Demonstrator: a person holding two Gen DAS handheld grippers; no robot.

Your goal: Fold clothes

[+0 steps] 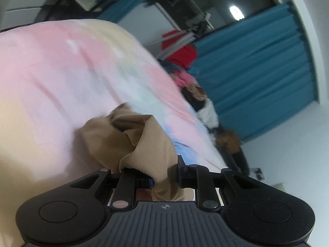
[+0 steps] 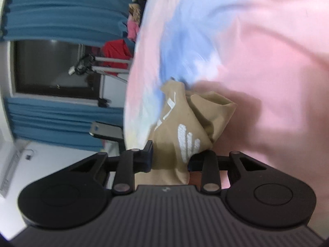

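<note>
Left gripper point(image 1: 165, 182) clamps a bunched fold of the tan garment point(image 1: 127, 135) above the pastel sheet point(image 1: 51, 65). Right gripper point(image 2: 170, 160) pinches the same garment's printed part over that sheet.

A bedroom, by the look of it, doubling as a recording space. A bed point(image 1: 51, 65) spreads wide under a pastel pink, blue and cream sheet. Teal curtains point(image 1: 257, 61) flank a dark window point(image 2: 53, 68) on white walls. Clothes point(image 1: 185, 76) pile along the bed's far edge, red on top, and a metal tripod point(image 2: 107, 63) stands beside them.
</note>
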